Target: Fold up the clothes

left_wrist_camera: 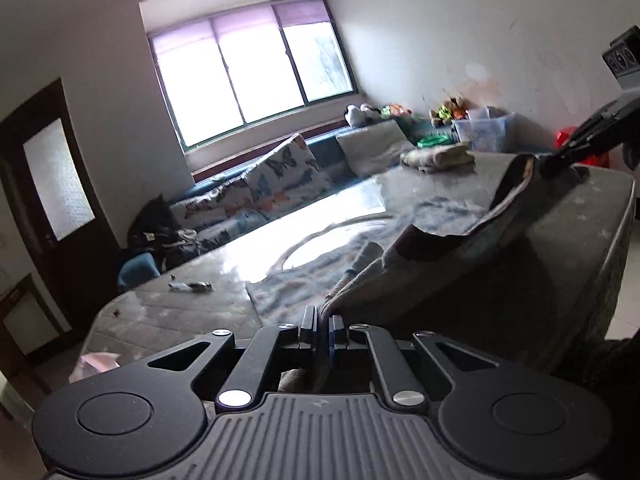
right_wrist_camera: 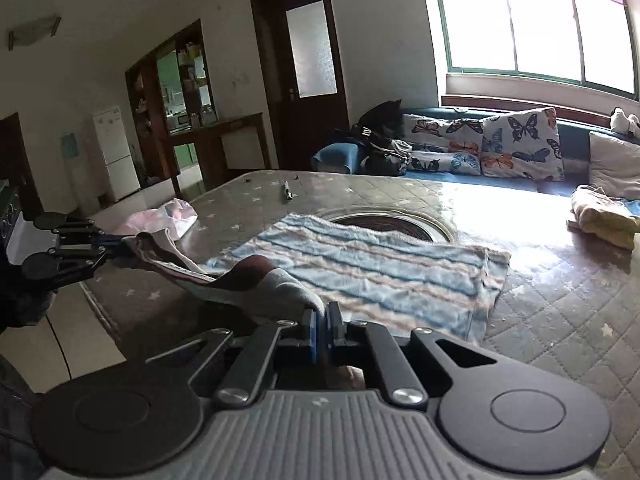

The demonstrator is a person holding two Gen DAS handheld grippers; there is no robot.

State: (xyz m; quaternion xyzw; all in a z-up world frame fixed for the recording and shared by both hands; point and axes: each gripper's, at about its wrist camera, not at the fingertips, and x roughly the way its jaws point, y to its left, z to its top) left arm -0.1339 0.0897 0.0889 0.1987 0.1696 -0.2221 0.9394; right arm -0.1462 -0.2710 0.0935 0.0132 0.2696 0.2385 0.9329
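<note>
A grey and maroon garment (left_wrist_camera: 460, 264) hangs stretched between my two grippers above the table. My left gripper (left_wrist_camera: 323, 320) is shut on one end of it. My right gripper (right_wrist_camera: 322, 318) is shut on the other end (right_wrist_camera: 256, 280). In the left wrist view the right gripper (left_wrist_camera: 560, 160) shows at the far right, pinching the cloth. In the right wrist view the left gripper (right_wrist_camera: 108, 246) shows at the left, pinching the cloth. A blue striped towel (right_wrist_camera: 360, 264) lies flat on the table beneath.
The quilted table (right_wrist_camera: 560, 300) has a round inset (right_wrist_camera: 392, 222) at its middle. A yellowish folded garment (right_wrist_camera: 604, 216) lies at the far side. A pink cloth (right_wrist_camera: 168, 216) hangs at one edge. A small dark object (right_wrist_camera: 287, 192) lies near it. A sofa with butterfly cushions (right_wrist_camera: 516, 144) stands beyond.
</note>
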